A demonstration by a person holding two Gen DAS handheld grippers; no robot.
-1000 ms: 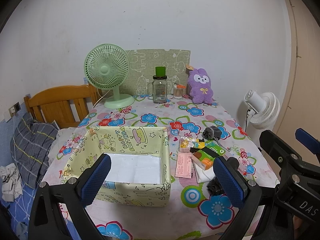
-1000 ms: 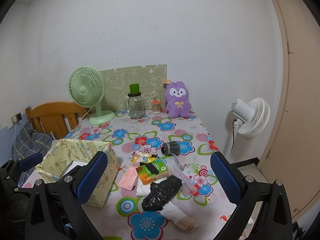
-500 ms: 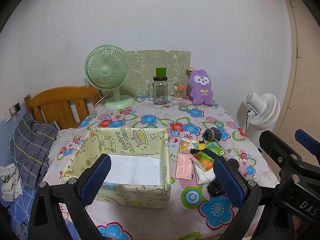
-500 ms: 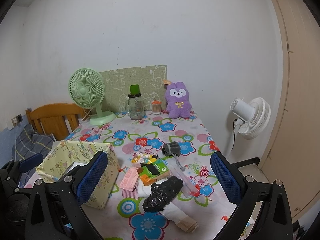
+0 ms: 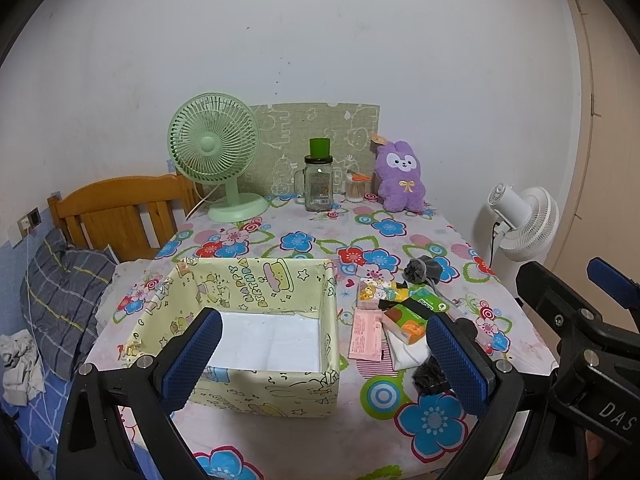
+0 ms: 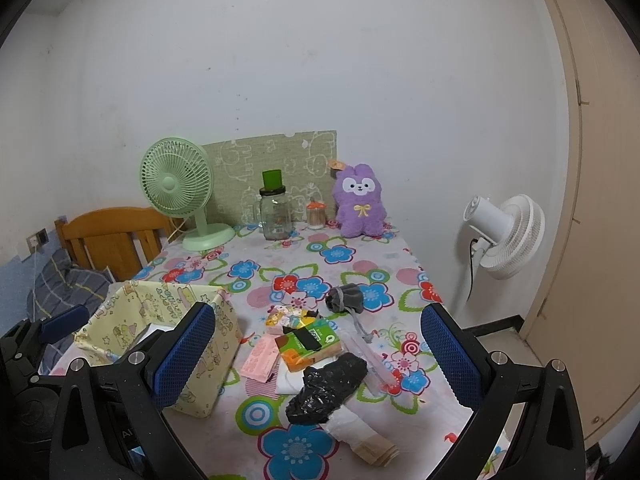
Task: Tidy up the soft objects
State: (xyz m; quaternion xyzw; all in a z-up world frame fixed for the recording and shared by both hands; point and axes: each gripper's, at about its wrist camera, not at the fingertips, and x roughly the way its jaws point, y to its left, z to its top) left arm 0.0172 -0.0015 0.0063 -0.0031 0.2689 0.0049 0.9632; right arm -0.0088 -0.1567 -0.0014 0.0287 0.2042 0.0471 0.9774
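Soft stuff sits in a heap [image 6: 316,348] mid-frame on the counter [image 6: 352,256], just right of the box [image 5: 256,320]. The box looks empty and open-topped, so we'd guess it's the drop spot. Left claw [image 5: 326,354] and right claw [image 6: 320,358] both hover spread wide, holding nothing, lined up for a first pick.

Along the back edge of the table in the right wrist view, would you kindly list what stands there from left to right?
Mint-green desk fan → clear glass jar with green cap → small orange-lidded container → purple plush bunny.
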